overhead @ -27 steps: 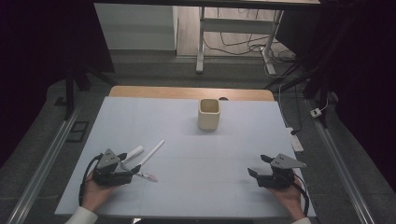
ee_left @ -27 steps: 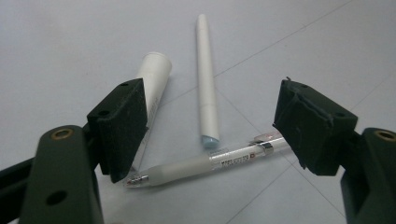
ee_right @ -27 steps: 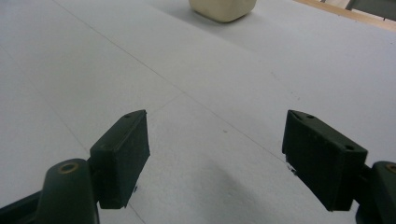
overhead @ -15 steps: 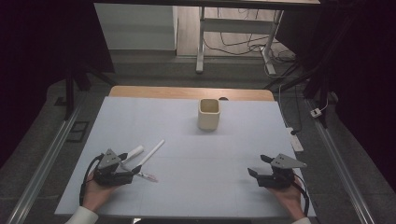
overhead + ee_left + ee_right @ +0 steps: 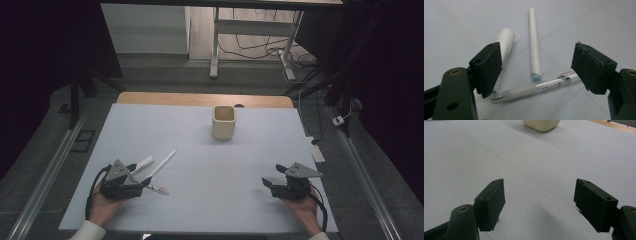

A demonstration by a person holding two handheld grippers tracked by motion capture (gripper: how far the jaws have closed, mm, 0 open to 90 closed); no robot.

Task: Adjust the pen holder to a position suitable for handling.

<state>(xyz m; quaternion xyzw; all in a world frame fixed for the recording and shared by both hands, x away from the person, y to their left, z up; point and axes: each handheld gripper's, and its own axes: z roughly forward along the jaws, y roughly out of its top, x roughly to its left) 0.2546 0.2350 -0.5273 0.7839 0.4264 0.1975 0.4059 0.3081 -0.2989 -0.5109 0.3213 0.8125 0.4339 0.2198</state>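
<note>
Three writing tools lie at the front left of the white table top [image 5: 210, 200]. In the left gripper view, a clear gel pen [image 5: 536, 87] lies crosswise low between the jaws, with a slim white pen [image 5: 534, 50] and a thick white marker [image 5: 505, 47] just beyond it. My left gripper [image 5: 540, 68] is open over them, its jaws wide apart and touching nothing. In the high view, the left gripper [image 5: 142, 181] sits beside the slim white pen [image 5: 162, 162]. My right gripper [image 5: 272, 175] rests at the front right, open and holding nothing [image 5: 539, 202]. A cream cup [image 5: 223, 122] stands upright at the table's far middle.
The cream cup [image 5: 541, 123] is far ahead of the right jaws. A wooden edge [image 5: 200, 99] runs along the back of the table. Metal rails [image 5: 45, 185] flank both sides. Cables [image 5: 260, 47] and table legs lie on the floor beyond.
</note>
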